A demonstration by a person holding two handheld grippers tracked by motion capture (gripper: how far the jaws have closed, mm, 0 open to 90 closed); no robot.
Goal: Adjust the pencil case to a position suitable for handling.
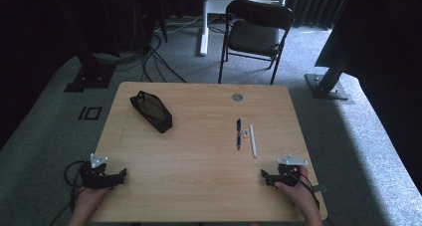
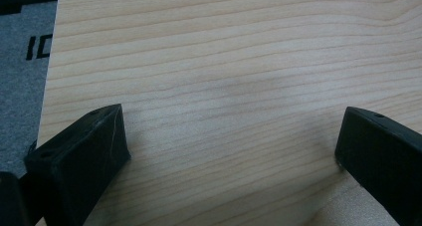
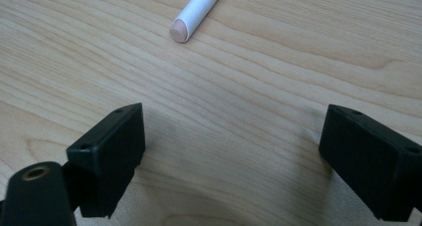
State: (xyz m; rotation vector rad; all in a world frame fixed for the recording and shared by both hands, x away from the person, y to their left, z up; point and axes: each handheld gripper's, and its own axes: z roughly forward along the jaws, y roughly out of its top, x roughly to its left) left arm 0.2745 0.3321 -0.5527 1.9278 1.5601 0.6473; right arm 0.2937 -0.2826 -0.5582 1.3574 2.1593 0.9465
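From the high view we see our left claw [image 1: 121,174] resting at the near left corner of the bench [image 1: 199,186] and our right claw [image 1: 264,175] at the near right, each held in a hand, well apart from one another. Ahead of the right claw lie a white pen [image 1: 253,141], a small white piece [image 1: 246,133] and a blue pen [image 1: 238,133], side by side but not touching. A black pouch [image 1: 151,111] sits far left, near the back.

The right gripper view adds what the high view cannot: the white pen's [image 3: 197,12] blunt end points at us, and the jaws stand wide apart over bare wood. The left gripper view shows jaws likewise spread with nothing between them, with the bench edge and grey carpet [image 2: 20,76] just beside. Open wood lies across the bench's middle.
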